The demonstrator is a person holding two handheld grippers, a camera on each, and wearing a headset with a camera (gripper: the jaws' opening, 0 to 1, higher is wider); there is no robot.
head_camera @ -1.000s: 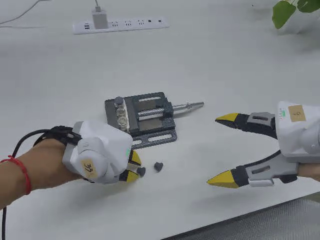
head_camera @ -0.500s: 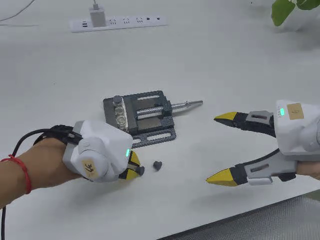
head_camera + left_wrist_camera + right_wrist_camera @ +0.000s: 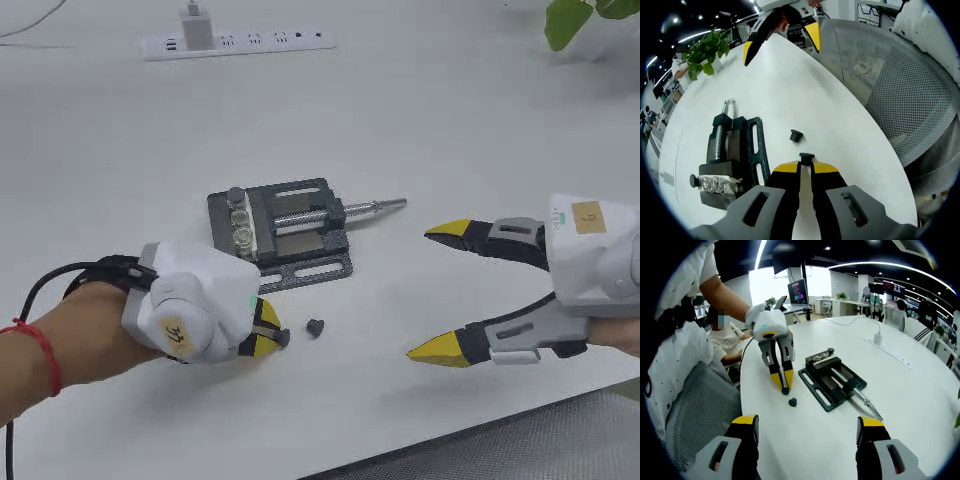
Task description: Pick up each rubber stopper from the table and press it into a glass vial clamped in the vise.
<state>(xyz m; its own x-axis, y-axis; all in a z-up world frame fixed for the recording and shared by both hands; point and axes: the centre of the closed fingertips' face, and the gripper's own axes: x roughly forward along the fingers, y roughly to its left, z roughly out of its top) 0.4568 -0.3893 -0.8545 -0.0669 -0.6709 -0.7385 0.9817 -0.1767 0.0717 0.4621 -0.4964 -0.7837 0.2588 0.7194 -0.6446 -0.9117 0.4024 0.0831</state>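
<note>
Left gripper (image 3: 270, 338) is clamped shut on a rubber stopper (image 3: 806, 158) low over the table (image 3: 450, 130). In the left gripper view its wide head is seen past the tips, axis along the jaws. In the head view only a dark nub is seen. A second stopper (image 3: 315, 327) lies just right of it, near side of the vise (image 3: 285, 235). The vise screw points right, and the vials (image 3: 715, 184) are clamped at its left end. Right gripper (image 3: 437, 291) is held wide open, well right.

Matt metal vise (image 3: 285, 235), shiny steel screw (image 3: 375, 209), smooth white table (image 3: 450, 130), matt rubber stopper (image 3: 315, 327)

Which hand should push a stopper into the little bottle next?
Left. The left gripper is shut on a stopper and sits close to the vise. The right gripper is open, holds nothing, and is farther off.
</note>
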